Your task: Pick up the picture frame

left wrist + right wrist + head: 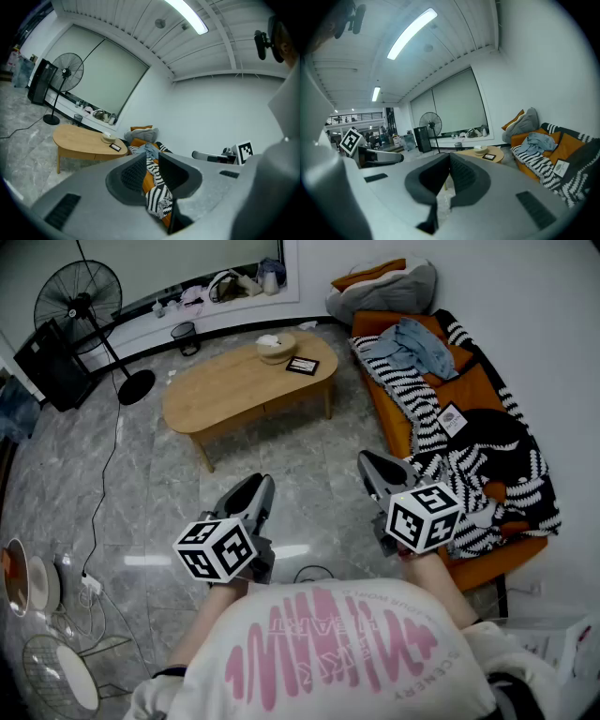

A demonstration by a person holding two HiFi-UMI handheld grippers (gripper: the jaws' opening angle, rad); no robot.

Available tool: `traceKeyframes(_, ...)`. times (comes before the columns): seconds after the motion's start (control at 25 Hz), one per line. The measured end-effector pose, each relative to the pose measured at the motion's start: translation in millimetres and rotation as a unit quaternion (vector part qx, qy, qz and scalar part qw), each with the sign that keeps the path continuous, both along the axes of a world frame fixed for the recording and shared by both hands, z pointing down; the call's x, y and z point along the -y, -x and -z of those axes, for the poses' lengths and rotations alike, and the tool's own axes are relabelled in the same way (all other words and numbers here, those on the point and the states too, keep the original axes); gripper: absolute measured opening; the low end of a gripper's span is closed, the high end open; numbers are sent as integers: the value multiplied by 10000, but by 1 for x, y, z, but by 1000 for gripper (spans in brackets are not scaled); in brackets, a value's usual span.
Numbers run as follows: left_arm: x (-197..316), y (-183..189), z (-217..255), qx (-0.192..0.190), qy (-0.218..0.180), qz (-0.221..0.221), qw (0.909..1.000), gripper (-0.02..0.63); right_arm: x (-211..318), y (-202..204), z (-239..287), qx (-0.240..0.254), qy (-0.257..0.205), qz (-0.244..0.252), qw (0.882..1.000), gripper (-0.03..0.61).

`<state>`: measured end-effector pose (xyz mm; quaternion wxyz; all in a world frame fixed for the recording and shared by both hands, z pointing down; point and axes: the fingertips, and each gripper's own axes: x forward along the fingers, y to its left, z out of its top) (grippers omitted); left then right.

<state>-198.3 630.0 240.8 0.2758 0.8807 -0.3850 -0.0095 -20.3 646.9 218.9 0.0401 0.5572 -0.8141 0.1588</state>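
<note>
Head view: we hold left tool (258, 486) narrowly parted and right tool (370, 465) closed, both empty, over floor (141, 484), well apart from frame (302, 365) on counter (225, 390).

The oval wooden counter (230, 390) stands on the grey marble floor (141, 493). Near its right end a dark picture frame (302, 365) lies flat, with a pale round bowl (276, 347) just beside it, toward the far edge. A standing fan (78, 298) rests on the floor off the counter's left end.
</note>
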Motion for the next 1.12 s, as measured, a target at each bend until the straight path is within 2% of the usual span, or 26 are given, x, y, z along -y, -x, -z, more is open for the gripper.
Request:
traceKeyframes(0.28, 15, 8, -7, 0, 80, -100, 9999, 81, 13, 9, -6, -102, 55, -65, 9999, 6)
traceKeyframes(0.56, 41, 35, -4, 26, 26, -159, 9999, 81, 37, 33, -7, -96, 62, -166, 9998, 6)
traceKeyframes(0.8, 65, 75, -6, 70, 5, -243, 9997, 81, 60, 56, -3, 300, -163, -651, 9973, 6)
traceKeyframes(0.92, 74, 93, -14, 93, 20, -297, 9995, 81, 63, 68, -13, 375, -134, -783, 9961, 6)
traceKeyframes(1.12, 86, 110, -40, -13, 355, -259, 9990, 81, 68, 84, -38, 240, 139, -903, 9955, 6)
